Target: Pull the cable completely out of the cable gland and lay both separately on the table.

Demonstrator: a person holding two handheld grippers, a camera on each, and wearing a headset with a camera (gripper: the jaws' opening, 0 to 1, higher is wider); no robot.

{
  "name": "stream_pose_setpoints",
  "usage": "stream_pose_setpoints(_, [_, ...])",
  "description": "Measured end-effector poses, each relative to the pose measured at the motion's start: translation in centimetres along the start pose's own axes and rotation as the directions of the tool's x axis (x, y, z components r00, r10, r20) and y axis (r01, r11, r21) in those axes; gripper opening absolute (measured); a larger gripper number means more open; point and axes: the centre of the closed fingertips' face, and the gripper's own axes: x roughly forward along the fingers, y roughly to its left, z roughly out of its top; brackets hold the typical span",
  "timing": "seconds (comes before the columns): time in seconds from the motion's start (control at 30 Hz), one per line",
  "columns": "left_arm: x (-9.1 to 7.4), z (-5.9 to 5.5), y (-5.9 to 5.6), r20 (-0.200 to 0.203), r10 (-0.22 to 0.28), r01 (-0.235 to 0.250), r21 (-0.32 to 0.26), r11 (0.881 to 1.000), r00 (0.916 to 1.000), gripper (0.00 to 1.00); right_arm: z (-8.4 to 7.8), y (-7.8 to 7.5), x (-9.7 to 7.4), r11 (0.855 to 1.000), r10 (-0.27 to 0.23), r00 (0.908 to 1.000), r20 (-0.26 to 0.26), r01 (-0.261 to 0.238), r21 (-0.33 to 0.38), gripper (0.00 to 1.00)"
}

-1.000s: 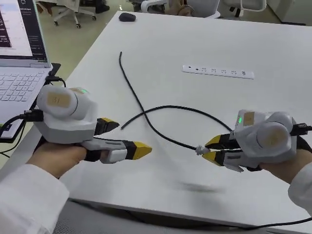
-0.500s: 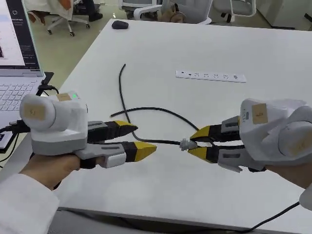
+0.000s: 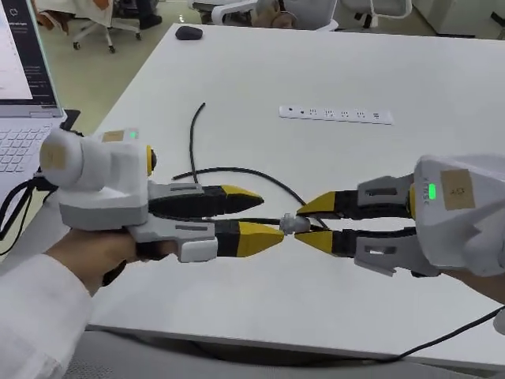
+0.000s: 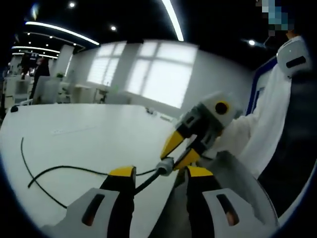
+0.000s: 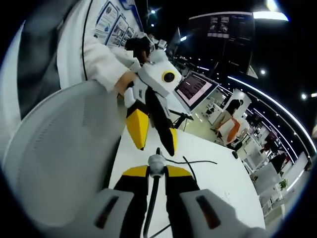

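A wide white counter [image 3: 410,158] runs away from the person, with an open laptop [image 3: 17,75] beside its left edge. Above the counter's near edge, the two tools meet tip to tip.

The left tool [image 3: 272,216], gripped by a hand [image 3: 99,253] in a white sleeve, points right with its jaws spread. In the left gripper view they stand on either side of the cable, just behind the gland. The right tool [image 3: 302,222] points left, its jaws pinched on the gland at their very tips. In the right gripper view a stretch of cable runs back between those jaws.

A white power strip [image 3: 335,114] lies farther back on the counter, well apart from the tools. The black cable [image 3: 237,171] loops across the counter between the strip and the tools, one free end pointing away from the person. It rises to the gland, in which it is still seated.

A dark mouse [image 3: 188,32] sits near the far left corner. The small pale gland [image 3: 293,225] hangs in the air between the two sets of yellow tips.
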Motion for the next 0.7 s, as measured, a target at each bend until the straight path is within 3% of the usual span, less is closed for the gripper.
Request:
stream_pose_setpoints(0.07, [0.6, -0.1, -0.9, -0.020, -0.058, 0.058, -0.031, 0.998, 0.9981, 0.36, 0.3, 0.3, -0.3, 1.000, 0.006, 0.9998, 0.018, -0.005, -0.015, 0.10])
stream_pose_setpoints(0.2, [1.3, -0.1, -1.5, -0.015, -0.105, 0.103, -0.072, 0.992, 0.9944, 0.31, 0.4, 0.5, -0.8, 1.000, 0.002, 0.9990, 0.044, -0.001, -0.026, 0.10])
stream_pose_setpoints(0.3, [1.6, -0.4, -1.6, -0.022, -0.125, 0.122, -0.118, 0.985, 0.9919, 0.31, 0.7, 0.6, -1.3, 1.000, 0.003, 0.9970, 0.077, -0.002, -0.019, 0.10])
stream_pose_setpoints(0.47, [2.0, -0.2, -2.2, -0.010, -0.163, 0.160, -0.153, 0.975, 0.9865, 0.20, 1.0, 0.7, -1.7, 1.000, -0.004, 0.9946, 0.104, 0.006, -0.018, 0.10])
stream_pose_setpoints(0.63, [2.0, -0.1, -2.9, 0.003, -0.191, 0.187, -0.218, 0.958, 0.9816, 0.17, 1.2, 0.9, -2.0, 0.999, -0.002, 0.9924, 0.123, 0.007, -0.042, 0.10])
stream_pose_setpoints(0.7, [1.9, -0.1, -3.0, 0.005, -0.192, 0.188, -0.216, 0.958, 0.9815, 0.17, 1.3, 0.9, -2.0, 0.998, 0.000, 0.9909, 0.134, 0.008, -0.056, 0.11])
